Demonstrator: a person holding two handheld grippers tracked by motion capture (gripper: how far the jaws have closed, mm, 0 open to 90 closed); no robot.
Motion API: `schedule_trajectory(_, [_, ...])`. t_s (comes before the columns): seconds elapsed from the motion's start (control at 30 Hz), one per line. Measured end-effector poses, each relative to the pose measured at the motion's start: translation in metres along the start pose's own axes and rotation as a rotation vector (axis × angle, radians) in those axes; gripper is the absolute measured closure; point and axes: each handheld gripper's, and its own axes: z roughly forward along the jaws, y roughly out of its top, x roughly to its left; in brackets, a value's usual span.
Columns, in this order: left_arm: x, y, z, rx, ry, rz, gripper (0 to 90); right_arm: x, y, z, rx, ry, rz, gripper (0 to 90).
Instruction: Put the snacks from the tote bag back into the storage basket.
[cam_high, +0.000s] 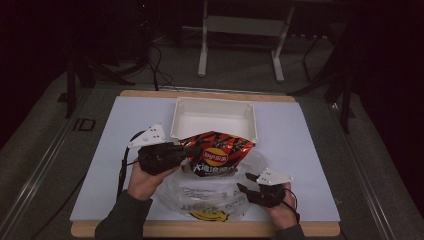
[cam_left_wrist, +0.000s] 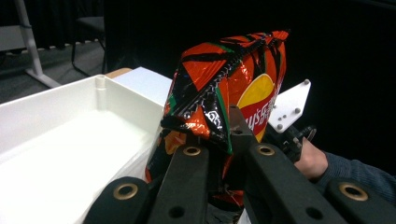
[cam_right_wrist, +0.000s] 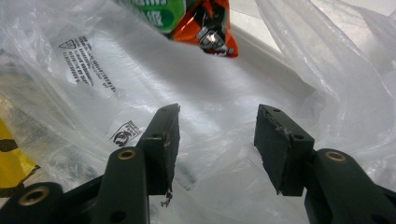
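High view: a person works at a table covered with a white sheet (cam_high: 300, 150); a white tray (cam_high: 214, 118) sits at the far middle, and a clear plastic bag (cam_high: 210, 192) lies near the front edge.
Left gripper (cam_high: 186, 154): clenched on the left edge of the chip bag (cam_high: 216, 150), with a fold of foil pinched between the jaws.
Chip bag position: lifted above the clear plastic bag's mouth, its far end just over the near wall of the tray; in the left gripper view it (cam_left_wrist: 224, 88) stands up in front of the jaws with the tray (cam_left_wrist: 60, 140) to its left.
Right gripper (cam_high: 246, 182): released, jaws spread wide with nothing between them, hovering over the right side of the clear plastic bag (cam_right_wrist: 224, 112).
Step judged: moving the chip bag out of the plastic bag and toward the tray.
Risk 1: the grip takes only a thin edge of slick foil, so the chip bag could slip out or swing and land short of the tray.
Risk 2: the plastic bag is unheld, so it could drag along with the chip bag if the film clings.
Risk 3: a hard pinch could crush the contents.
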Motion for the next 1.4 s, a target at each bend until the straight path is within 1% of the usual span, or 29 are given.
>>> schedule_trajectory(0.4, [0.001,0.008,-0.003,-0.029,-0.007,0.001,89.0,0.000,-0.001,0.000,0.003,0.001,0.000,49.7])
schedule_trajectory(0.97, [0.004,0.016,-0.007,-0.044,0.010,0.010,89.0,0.000,-0.001,0.001,0.000,0.001,0.000,49.7])
schedule_trajectory(1.3, [0.011,0.018,-0.008,-0.070,0.009,-0.012,89.0,0.000,-0.001,0.001,0.004,0.003,0.003,49.6])
schedule_trajectory(1.4, [0.012,0.019,-0.009,-0.069,0.014,-0.013,89.0,0.000,-0.001,0.001,0.003,0.003,0.003,49.6])
